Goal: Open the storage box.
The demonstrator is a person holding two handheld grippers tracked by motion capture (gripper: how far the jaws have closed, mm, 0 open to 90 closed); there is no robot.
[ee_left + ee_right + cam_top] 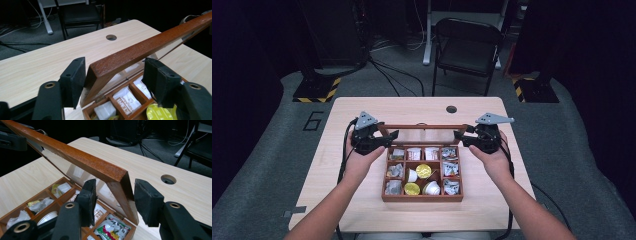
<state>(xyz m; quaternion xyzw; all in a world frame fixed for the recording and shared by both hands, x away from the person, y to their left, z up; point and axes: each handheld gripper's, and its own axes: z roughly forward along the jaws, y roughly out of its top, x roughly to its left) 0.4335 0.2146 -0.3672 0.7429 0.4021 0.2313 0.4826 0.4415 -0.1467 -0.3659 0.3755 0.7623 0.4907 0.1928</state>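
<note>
Lid (pixel 424 127) raised – glass faint, hinges hidden, box (pixel 422 197) snacks blurred

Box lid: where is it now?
High view: the lid stands raised over the wooden box's far edge, mid-table, between left gripper and right gripper.

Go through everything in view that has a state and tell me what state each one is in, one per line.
Wooden box: open, compartments filled with packets and small cups.
Lid: raised, tilted on its hinge over the back row.
Left gripper: jaws astride the lid's left corner, not clamped.
Right gripper: jaws astride the lid's right corner, gap on one side.
Folding chair: unfolded, unoccupied.
</note>
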